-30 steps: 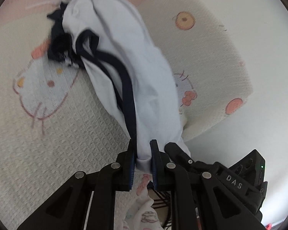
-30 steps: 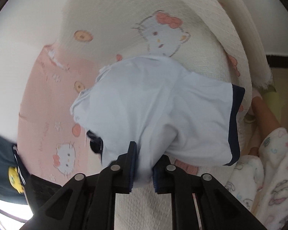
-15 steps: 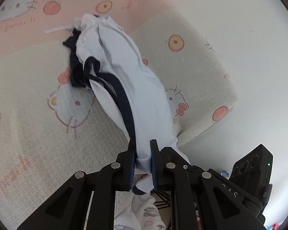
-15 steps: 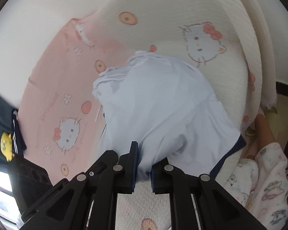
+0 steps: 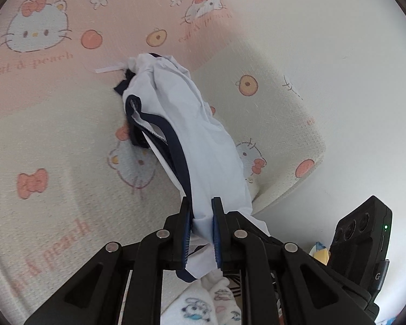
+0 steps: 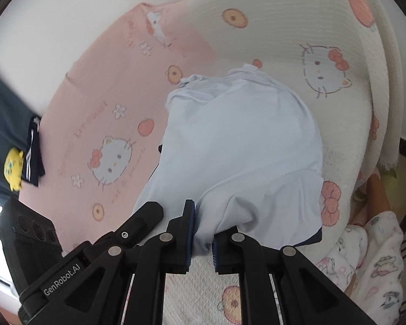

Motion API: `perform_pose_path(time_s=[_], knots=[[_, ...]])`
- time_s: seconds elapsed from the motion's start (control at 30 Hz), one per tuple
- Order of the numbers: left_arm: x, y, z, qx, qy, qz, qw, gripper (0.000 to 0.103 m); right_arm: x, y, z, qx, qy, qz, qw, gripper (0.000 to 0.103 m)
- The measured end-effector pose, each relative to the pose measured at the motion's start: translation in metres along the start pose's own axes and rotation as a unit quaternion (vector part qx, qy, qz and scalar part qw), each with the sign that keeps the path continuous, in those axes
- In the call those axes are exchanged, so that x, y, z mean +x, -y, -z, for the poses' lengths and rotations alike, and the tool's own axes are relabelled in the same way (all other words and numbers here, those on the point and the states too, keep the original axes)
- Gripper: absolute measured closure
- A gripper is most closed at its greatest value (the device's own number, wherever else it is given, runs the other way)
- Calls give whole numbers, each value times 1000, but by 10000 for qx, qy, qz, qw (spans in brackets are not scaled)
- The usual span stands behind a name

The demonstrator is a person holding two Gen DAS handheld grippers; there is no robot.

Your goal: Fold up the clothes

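A single pale blue garment with navy trim hangs stretched between the two grippers, above a bed covered by a cat-and-peach printed blanket. Its far end droops to where the cream part of the blanket meets the pink part.

The left gripper has its fingers pinched nearly together on a bunched edge of the garment, with cloth and a navy band pressed between the blue pads. The right gripper likewise has its fingers squeezed on a fold of the same garment, the fabric filling the narrow gap.

The left wrist view shows the garment side-on as a long twisted roll, with the navy-edged opening and its stitched hem, a white tie near the far end, and the blanket's corner hanging against a white wall. It also shows the right gripper's black body below and to the right of the garment.

The right wrist view shows the garment's broad smooth face instead, the blanket beneath it, a dark piece of clothing with a yellow figure to the garment's left, and the person's patterned sleeve to its lower right.

No containers are visible.
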State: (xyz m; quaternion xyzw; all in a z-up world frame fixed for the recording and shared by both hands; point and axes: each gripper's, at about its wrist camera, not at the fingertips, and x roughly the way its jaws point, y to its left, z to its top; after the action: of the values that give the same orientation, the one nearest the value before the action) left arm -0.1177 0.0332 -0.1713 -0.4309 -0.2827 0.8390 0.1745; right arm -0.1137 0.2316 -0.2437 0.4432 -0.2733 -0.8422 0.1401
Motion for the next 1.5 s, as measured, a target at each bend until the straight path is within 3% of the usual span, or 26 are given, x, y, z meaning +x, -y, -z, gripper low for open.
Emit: perform_pose_path(time_s=[0.37,0.47,0.5,0.57,0.6,0.63,0.67,0.83,1.03,1.5], knots=[[-3,-19,7,-181,-77,-172,9997,91,3,-11,16,-220,-202,132,9995,93],[4,-27,8,-567,-322,-280,9975,87,5,-10,18,-201,-333,181,9991,88],[5,-34,8,-792,-377,-210,9959,85,5,-9,18,-148,-374,208,9990,74],[1,-46,10,-1180,-344,-96,9924,65,3,-8,17,-13,-422,230,9988,45],[-4,-53,10,-1353,-242,-16,9905,55,0,-8,18,39,-395,188,9990,38],[-8,-60,11,-1522,-139,62,9882,39,-4,-10,18,55,-326,109,9994,38],[-13,-66,10,-1654,-32,123,9861,35,-8,-13,17,28,-288,66,9996,38],[-23,-84,4,-1946,170,89,9807,34,-22,-29,11,-196,-136,-51,9997,37],[-18,-83,-1,-1797,99,-49,9837,34,-22,-32,6,-451,-100,79,9989,34],[37,-69,-13,-1269,-415,-317,9905,34,-2,31,-20,112,-132,463,9988,34]])
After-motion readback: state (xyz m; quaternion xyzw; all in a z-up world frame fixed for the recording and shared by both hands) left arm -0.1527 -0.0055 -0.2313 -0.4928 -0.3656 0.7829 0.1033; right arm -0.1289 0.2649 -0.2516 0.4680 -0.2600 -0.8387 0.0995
